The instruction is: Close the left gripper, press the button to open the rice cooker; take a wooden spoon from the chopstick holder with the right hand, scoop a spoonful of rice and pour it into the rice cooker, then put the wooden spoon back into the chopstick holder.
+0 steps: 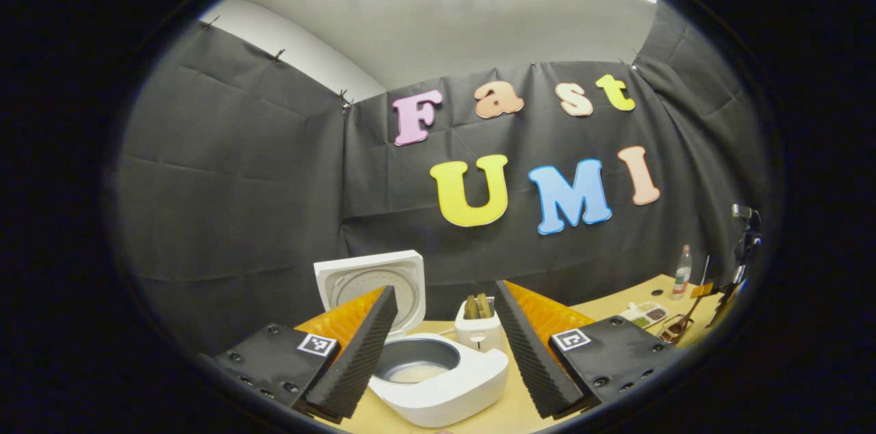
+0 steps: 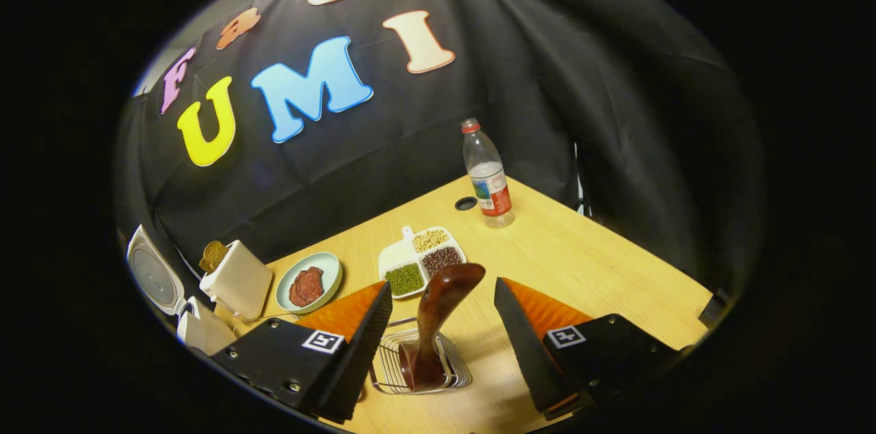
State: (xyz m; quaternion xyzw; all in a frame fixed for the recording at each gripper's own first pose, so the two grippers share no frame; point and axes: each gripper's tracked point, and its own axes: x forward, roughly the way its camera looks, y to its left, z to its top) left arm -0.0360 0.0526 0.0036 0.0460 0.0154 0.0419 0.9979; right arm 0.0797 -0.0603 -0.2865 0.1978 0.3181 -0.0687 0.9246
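Right gripper view: wooden spoon (image 2: 438, 324) stands upright in chopstick holder (image 2: 421, 362); gripper (image 2: 441, 345) spread apart.

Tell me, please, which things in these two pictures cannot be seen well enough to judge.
- Left gripper view: the rice cooker has its front cut off by the picture's edge and its left side hidden by a gripper finger.
- Right gripper view: the wooden spoon has its lower end sunk in the wire holder, so its bowl is hidden.
- Right gripper view: the rice cooker is cut off at the left edge.
- Left gripper view: the divided dish is too small to tell its contents.
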